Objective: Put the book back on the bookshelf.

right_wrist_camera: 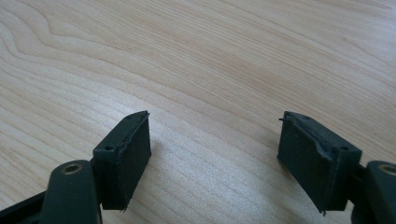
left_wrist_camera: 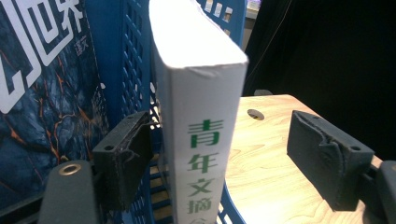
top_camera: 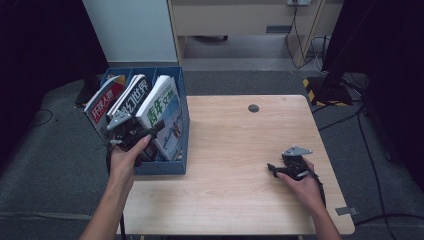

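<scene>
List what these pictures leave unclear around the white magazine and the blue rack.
- White magazine: lower spine cut off by the left gripper view's bottom edge.
- Blue rack: its floor hidden by the magazines, high view.
- Left gripper: jaws straddle the magazine; the left pad's contact with it is unclear.
- Red magazine: small print too small, high view.

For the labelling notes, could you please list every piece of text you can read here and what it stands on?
"青年文摘": green, down the white book's spine between the left gripper's open jaws.
"幻世界", partly cut off: dark middle magazine.
"环球人物", blurry, uncertain: red magazine.
File rack, table: none.
</scene>
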Demonstrator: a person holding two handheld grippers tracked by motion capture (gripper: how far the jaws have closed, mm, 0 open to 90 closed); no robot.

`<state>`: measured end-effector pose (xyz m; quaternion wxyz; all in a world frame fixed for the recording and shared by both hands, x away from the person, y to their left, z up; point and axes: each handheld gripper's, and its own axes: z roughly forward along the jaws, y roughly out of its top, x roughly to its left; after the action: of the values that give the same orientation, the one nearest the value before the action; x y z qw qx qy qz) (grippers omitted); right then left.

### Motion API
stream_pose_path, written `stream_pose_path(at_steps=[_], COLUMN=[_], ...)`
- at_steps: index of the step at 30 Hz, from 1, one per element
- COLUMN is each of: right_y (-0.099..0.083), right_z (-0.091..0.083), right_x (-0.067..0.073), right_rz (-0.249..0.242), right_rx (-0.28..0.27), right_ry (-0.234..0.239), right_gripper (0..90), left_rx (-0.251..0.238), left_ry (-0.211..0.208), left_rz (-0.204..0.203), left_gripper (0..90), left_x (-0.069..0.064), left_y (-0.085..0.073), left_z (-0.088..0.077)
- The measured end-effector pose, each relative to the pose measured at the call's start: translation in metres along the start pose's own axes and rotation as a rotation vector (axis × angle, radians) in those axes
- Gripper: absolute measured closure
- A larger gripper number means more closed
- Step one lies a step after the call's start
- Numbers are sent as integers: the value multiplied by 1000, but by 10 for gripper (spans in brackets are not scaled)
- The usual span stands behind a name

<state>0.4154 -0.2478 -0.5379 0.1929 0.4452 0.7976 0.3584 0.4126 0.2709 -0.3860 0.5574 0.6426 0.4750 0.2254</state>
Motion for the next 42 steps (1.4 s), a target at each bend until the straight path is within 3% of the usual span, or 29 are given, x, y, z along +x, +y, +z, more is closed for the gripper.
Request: stream_pose_path(at_steps=[5,25,32,42], right_y=[0,-1,-1,-1], right_z=[-1,-1,-1,-1], right_x=[1,0,0,0], right_rz=[5,2,2,2], right_rx=[2,3,3,3], right_ry=[-7,-2,-2,-2], right_gripper=[252,251,251,251], left_rx=[3,36,34,31], left_ry=[-3,22,27,4], left_rz=[-1,87,91,113], left_gripper=[210,206,209,213], left_x=[-2,-17,-19,-33], left_y=[-1,-15,-22,-30], left_z=[-2,-24,-33,-42])
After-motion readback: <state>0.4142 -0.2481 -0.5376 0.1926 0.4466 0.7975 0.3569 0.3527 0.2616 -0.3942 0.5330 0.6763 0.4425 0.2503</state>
